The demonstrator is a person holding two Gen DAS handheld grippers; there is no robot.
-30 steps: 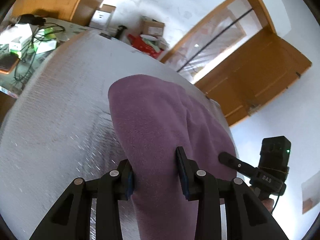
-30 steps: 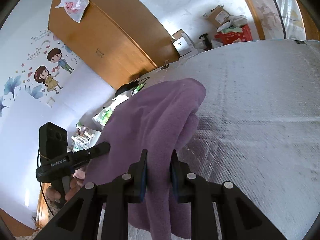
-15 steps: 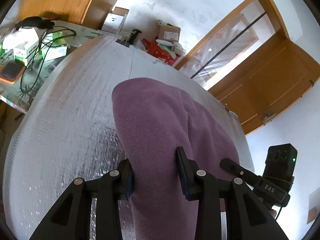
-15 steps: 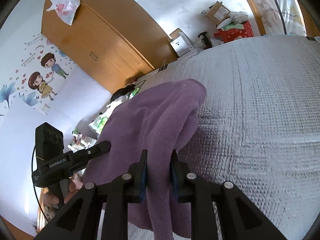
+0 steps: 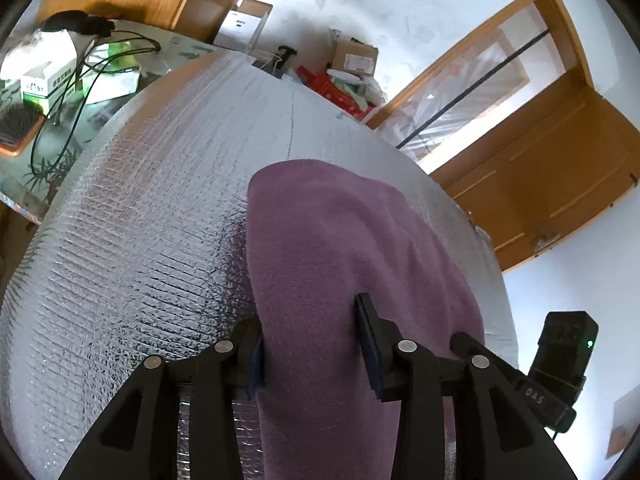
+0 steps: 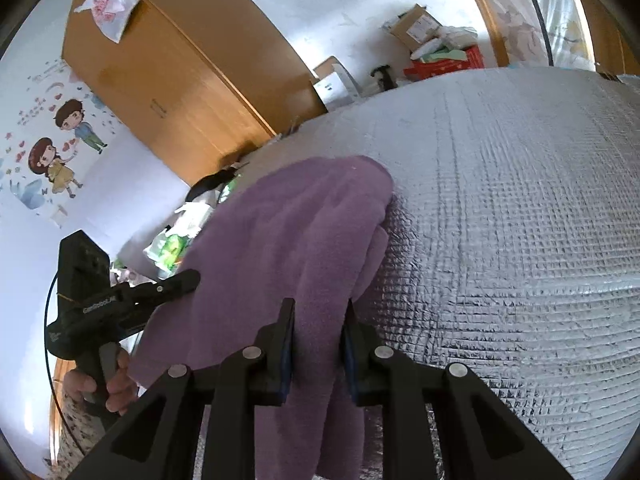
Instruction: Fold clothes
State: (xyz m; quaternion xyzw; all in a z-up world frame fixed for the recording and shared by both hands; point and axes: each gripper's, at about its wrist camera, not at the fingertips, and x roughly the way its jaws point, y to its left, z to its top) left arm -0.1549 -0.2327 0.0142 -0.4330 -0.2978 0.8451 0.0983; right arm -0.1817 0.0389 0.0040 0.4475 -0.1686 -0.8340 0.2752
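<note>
We note the left claw (image 5: 310, 344) at the bottom centre of the left wrist view, its fingers (image 5: 370, 340) held wide apart with the purple garment (image 5: 340, 248) filling the gap between them. The cloth touches the inner pads on both sides, yet whether it is pinched or merely passing through we cannot tell.

The right claw (image 6: 319, 336) sits at the bottom centre of the right wrist view. Its fingers (image 6: 286, 336) stand close together, clamped on a bunched fold of the purple garment (image 6: 304, 232), with cloth hanging down below the pads.

The garment rises from both claws toward the middle of each frame, its far rounded end resting on the silver quilted surface (image 5: 152, 208). In the right wrist view the left claw (image 6: 176, 284) shows at the left, its tip against the cloth edge. In the left wrist view the right claw's body (image 5: 560, 364) shows at lower right.
</note>
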